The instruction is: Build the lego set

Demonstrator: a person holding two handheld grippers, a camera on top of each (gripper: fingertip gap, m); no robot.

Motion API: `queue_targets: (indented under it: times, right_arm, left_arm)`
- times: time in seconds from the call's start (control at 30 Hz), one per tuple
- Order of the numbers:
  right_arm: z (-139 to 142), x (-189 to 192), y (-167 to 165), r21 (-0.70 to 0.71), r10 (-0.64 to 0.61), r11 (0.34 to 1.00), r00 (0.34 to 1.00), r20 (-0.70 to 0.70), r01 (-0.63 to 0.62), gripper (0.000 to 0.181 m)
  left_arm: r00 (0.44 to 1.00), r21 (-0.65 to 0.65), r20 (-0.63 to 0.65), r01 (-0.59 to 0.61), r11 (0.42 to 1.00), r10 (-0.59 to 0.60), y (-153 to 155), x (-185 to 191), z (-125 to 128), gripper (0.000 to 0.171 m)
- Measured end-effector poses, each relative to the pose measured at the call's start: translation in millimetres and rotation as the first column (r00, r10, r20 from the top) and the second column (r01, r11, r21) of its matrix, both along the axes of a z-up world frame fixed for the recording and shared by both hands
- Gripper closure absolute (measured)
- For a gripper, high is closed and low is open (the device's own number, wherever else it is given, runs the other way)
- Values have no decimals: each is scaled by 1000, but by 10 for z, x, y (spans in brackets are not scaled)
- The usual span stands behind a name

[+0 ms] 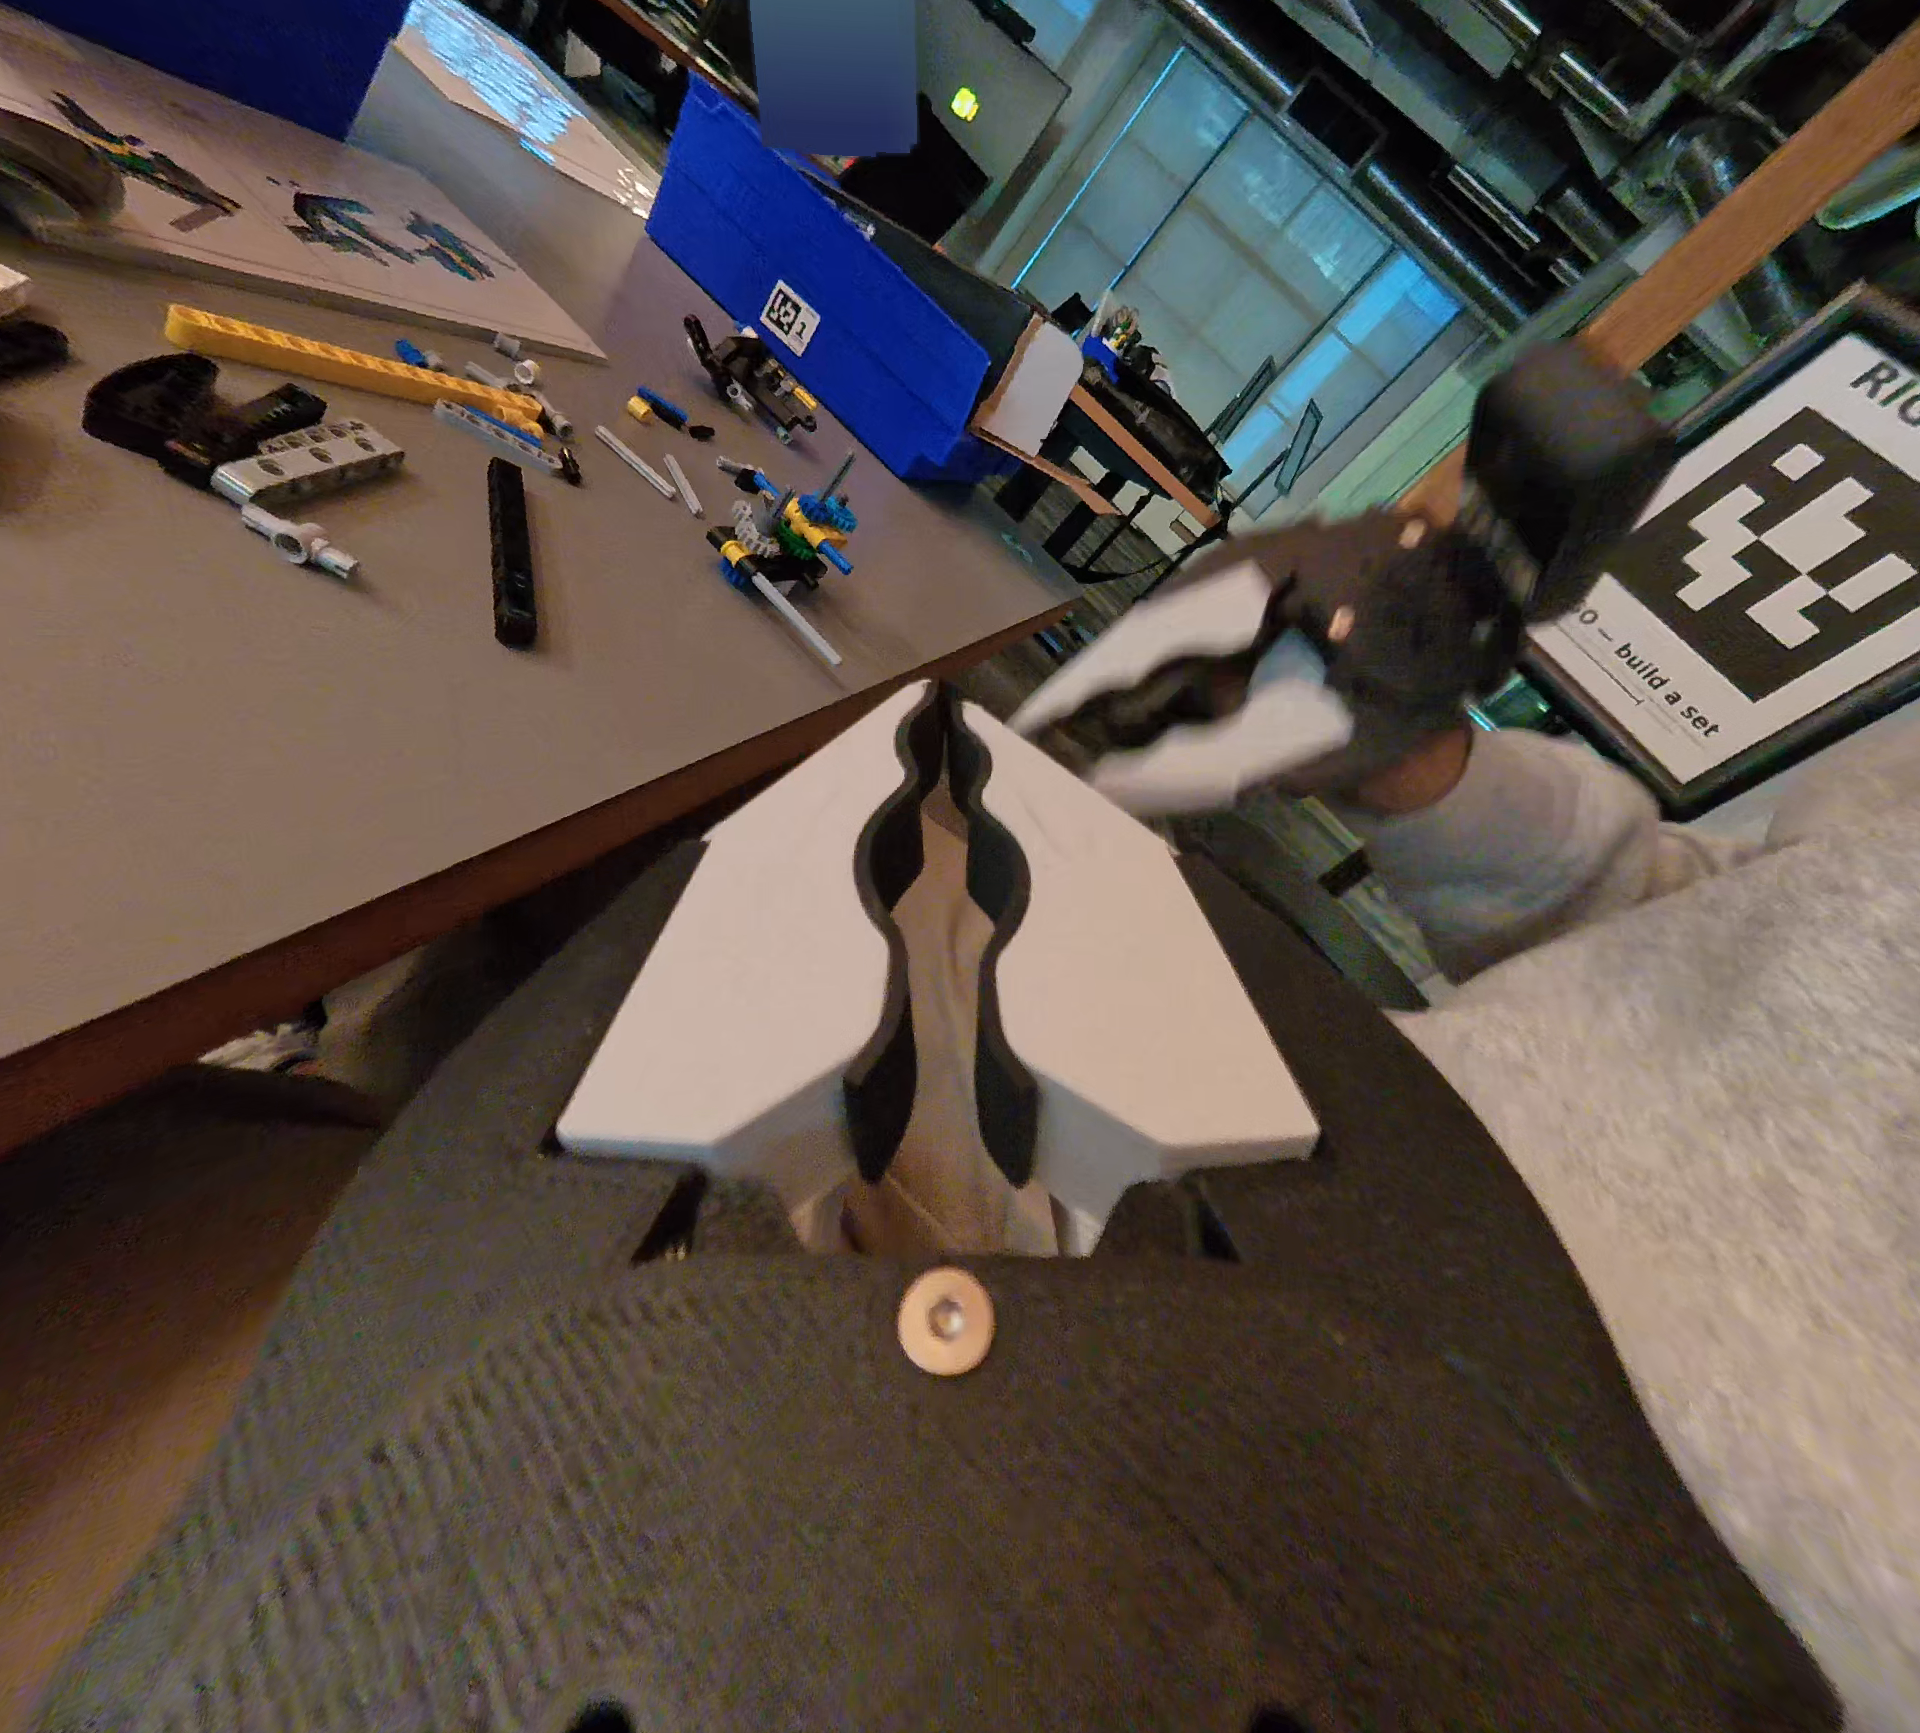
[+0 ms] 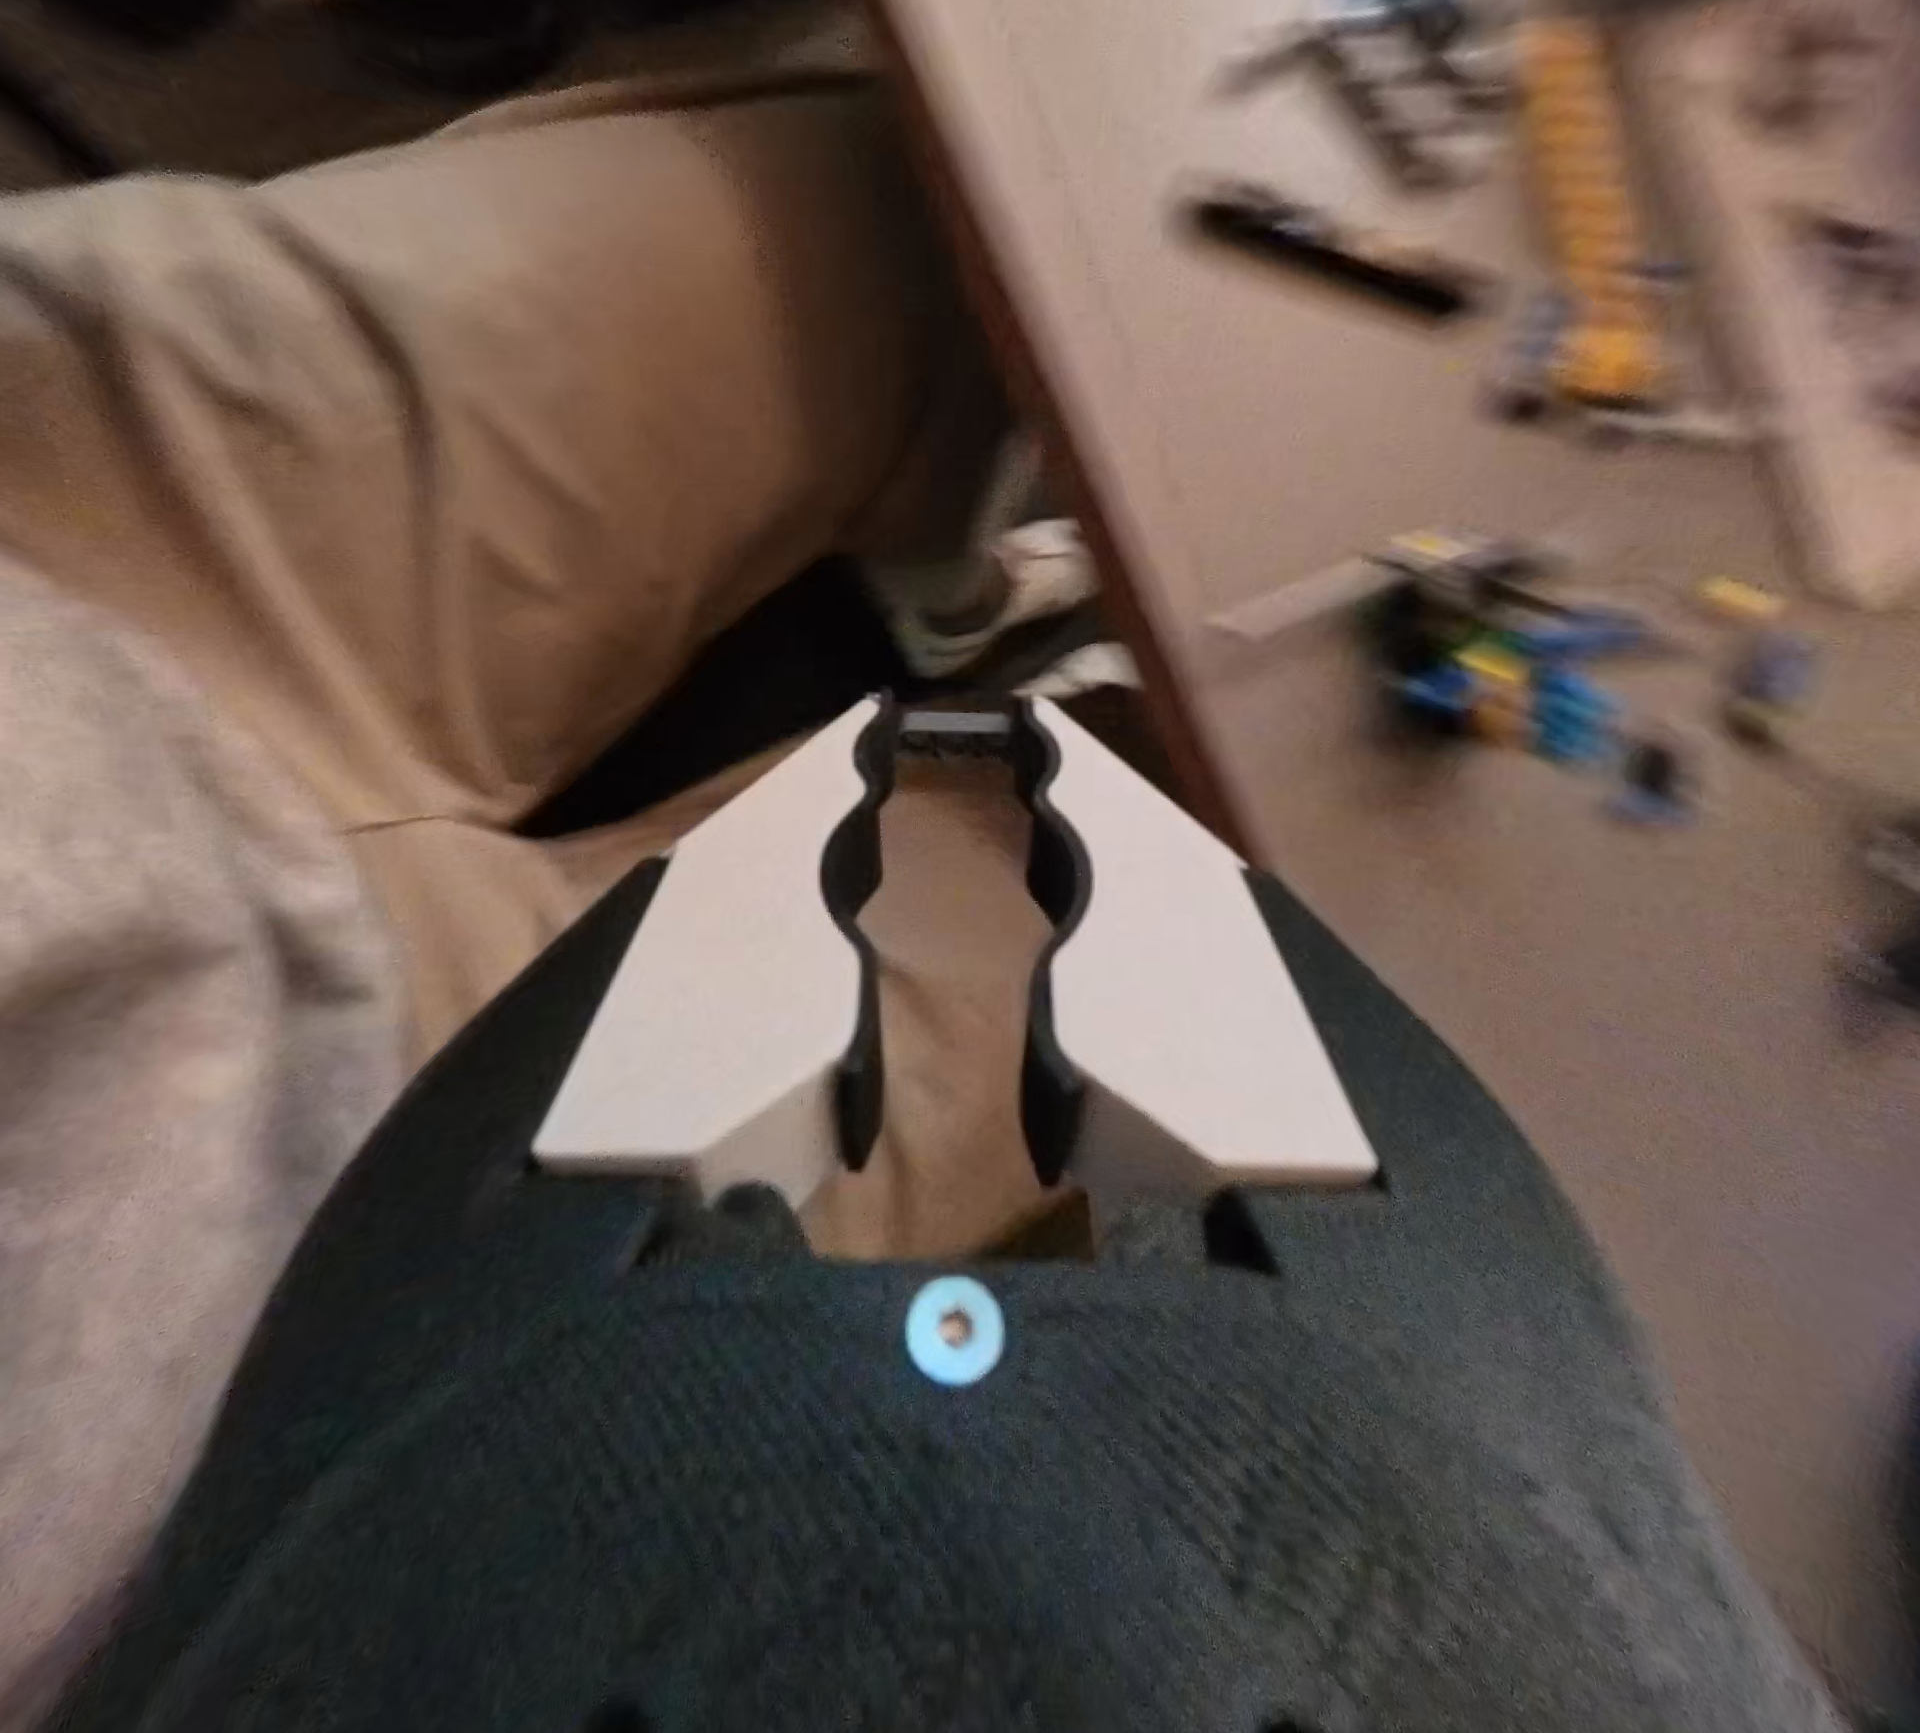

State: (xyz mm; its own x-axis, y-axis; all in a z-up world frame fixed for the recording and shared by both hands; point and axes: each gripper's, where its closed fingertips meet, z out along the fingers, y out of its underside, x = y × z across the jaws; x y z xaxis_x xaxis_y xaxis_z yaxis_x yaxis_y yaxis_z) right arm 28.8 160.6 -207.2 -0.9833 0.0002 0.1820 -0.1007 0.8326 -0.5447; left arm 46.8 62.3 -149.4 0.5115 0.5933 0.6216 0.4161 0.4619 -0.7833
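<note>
My left gripper [image 1: 941, 698] is shut and empty, held off the near edge of the grey table [image 1: 312, 748]. My right gripper [image 2: 951, 733] is shut on a small grey piece [image 2: 951, 723] at its fingertips, over the person's lap beside the table edge; it also shows in the left wrist view [image 1: 1081, 717]. On the table lie a yellow long beam [image 1: 353, 364], a black beam [image 1: 512, 551], a grey beam [image 1: 312, 462], and a small blue, yellow and green gear assembly [image 1: 790, 540] with a white axle. The right wrist view is blurred; the assembly [image 2: 1486, 665] and yellow beam [image 2: 1579, 208] show there.
An open instruction booklet [image 1: 312, 229] lies at the back left. Blue bins [image 1: 831, 301] stand behind the parts. A black sub-assembly [image 1: 758, 379] and several small pins and axles are scattered about. A framed marker sign [image 1: 1818, 561] stands at right. The person's trousers [image 2: 468, 384] lie below the table. One gripper's finger ends stand about 12 centimetres off the other's. Both grippers' tips are roughly 15 centimetres from the black beam [image 1: 512, 551].
</note>
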Motion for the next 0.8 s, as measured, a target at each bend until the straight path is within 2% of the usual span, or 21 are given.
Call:
queue_targets:
  times: [0.07,0.1,0.17,0.27,0.4,0.5,0.53,0.6,0.7,0.8]
  right_arm:
    - [311,-551,323,-45,-162,986,984,-69,159,160]
    - [329,-838,525,-33,-242,970,967,-81,240,159]
    - [163,-1322,883,29,-366,929,929,-61,368,159]
    - [-121,-1699,1022,61,-452,892,890,63,448,159]
    - [-273,-1945,1021,143,-515,855,849,121,498,160]
    - [-300,-2008,977,193,-544,836,820,177,514,159]
    - [-305,-2008,949,201,-539,840,816,207,504,152]
    - [-280,-2000,907,200,-506,861,825,252,467,143]
    - [-181,-2052,970,160,-458,888,863,212,432,141]
    - [-136,-1970,979,103,-349,937,917,194,335,135]
  left_arm:
    - [1000,-8,17,11,1000,-11,40,-21,-54,171]
    - [1000,-6,24,16,1000,-16,63,-33,-78,171]
    - [999,11,31,24,1000,-25,111,-56,-106,171]
    - [1000,15,22,18,1000,-19,184,-104,-131,171]
    - [1000,-42,7,-2,999,2,285,-287,-138,171]
    - [999,-25,-25,30,999,-31,352,-580,-15,171]
    - [998,-10,-40,52,999,-52,374,-684,42,171]
    - [994,0,-62,91,996,-91,404,-870,120,171]
    - [988,-27,-73,131,991,-133,423,-1016,153,171]
    - [987,-38,-88,131,991,-134,391,-1051,203,171]
